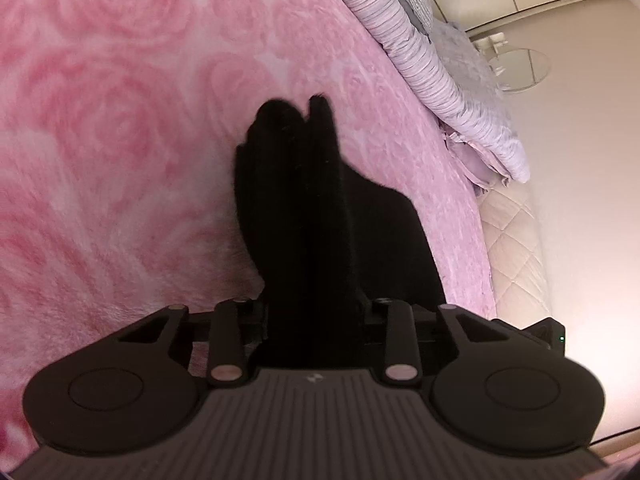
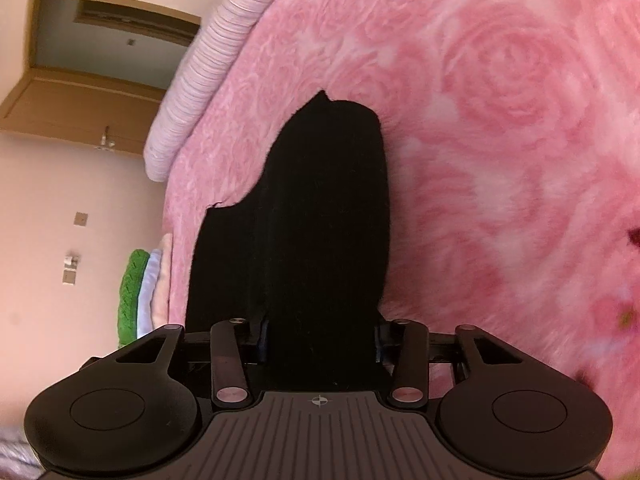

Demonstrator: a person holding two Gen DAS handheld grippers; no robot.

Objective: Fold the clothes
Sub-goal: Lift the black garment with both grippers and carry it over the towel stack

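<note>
A black garment (image 1: pixel 384 232) hangs from my left gripper (image 1: pixel 304 120) over the pink rose blanket (image 1: pixel 120 140). The fingers stand pressed together, wrapped in the fuzzy black cloth, and a flap trails off to the right. In the right wrist view the same black garment (image 2: pixel 320 220) drapes over my right gripper (image 2: pixel 332 120) and hides both fingers. Its loose edge drops to the left toward the bed's side. Both grippers are shut on the cloth, above the blanket.
A striped lilac duvet (image 1: pixel 404 44) and a grey pillow (image 1: pixel 468 60) lie along the bed's edge, above a quilted bed base (image 1: pixel 516 248). A round glass table (image 1: pixel 520 68) stands on the floor. A stack of folded green, white and pink clothes (image 2: pixel 144 292) and a door (image 2: pixel 80 92) are nearby.
</note>
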